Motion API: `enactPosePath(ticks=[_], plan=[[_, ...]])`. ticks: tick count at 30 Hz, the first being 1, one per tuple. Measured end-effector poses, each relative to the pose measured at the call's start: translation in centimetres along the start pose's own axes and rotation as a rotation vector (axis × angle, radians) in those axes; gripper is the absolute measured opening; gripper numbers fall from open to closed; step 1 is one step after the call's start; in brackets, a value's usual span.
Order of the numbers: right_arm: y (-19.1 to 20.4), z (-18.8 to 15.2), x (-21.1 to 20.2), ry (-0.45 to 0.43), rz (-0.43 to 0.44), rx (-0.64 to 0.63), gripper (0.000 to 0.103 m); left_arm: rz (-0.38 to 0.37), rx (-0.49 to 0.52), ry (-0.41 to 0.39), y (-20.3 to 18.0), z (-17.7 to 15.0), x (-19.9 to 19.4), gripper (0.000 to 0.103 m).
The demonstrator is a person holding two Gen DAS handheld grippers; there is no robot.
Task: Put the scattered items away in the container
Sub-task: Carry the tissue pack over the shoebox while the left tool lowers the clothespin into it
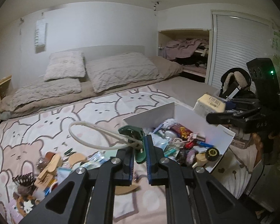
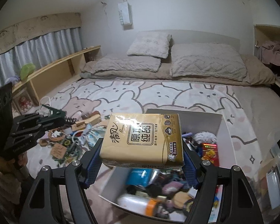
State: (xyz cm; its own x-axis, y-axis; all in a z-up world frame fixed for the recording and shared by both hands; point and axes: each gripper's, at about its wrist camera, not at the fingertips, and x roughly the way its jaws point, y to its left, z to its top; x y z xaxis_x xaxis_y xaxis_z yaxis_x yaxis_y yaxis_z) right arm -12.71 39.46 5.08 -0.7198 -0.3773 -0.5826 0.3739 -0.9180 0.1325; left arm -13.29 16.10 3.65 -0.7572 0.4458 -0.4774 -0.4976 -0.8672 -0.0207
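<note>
- right tongs [image 2: 142, 160] are clamped on a gold tissue pack [image 2: 142, 140], held right over the white box [image 2: 221, 123]
- left tongs [image 1: 141, 160] are pinched nearly shut on a green clip [image 1: 135, 130] with a cream cord loop [image 1: 89, 130] hanging off it
- box sits on the bunny blanket [image 1: 56, 115] near the bed's right edge, already full of stuff
- pile of odds and ends [image 2: 69, 136] lies on the blanket just left of the box

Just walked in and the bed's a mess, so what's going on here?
A person is tidying clutter off the bed into a white box, a gripper in each hand. The right gripper holds a tissue pack over the box, which is already fairly full. The left gripper is clamped on a green clip with a white cord. A pile still lies on the blanket.
</note>
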Motion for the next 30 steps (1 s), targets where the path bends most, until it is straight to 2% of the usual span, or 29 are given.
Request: enactPosePath(ticks=[11,20,27,30], plan=[[-4.9,-0.2,1.7,0.051,-0.039,0.008,0.075,-0.038,0.072,0.056,-3.9,2.3,6.2,0.011],[-7.9,-1.2,4.0,0.109,-0.042,0.038,0.075,-0.04,0.11,0.117,-5.7,2.2,10.4,0.011],[-8.6,-1.7,4.4,0.141,0.016,0.094,0.075,-0.003,0.158,0.204,-6.2,1.7,13.6,0.011],[-8.2,-2.3,4.5,0.171,0.06,0.117,0.075,0.025,0.219,0.247,-6.8,1.7,14.7,0.011]])
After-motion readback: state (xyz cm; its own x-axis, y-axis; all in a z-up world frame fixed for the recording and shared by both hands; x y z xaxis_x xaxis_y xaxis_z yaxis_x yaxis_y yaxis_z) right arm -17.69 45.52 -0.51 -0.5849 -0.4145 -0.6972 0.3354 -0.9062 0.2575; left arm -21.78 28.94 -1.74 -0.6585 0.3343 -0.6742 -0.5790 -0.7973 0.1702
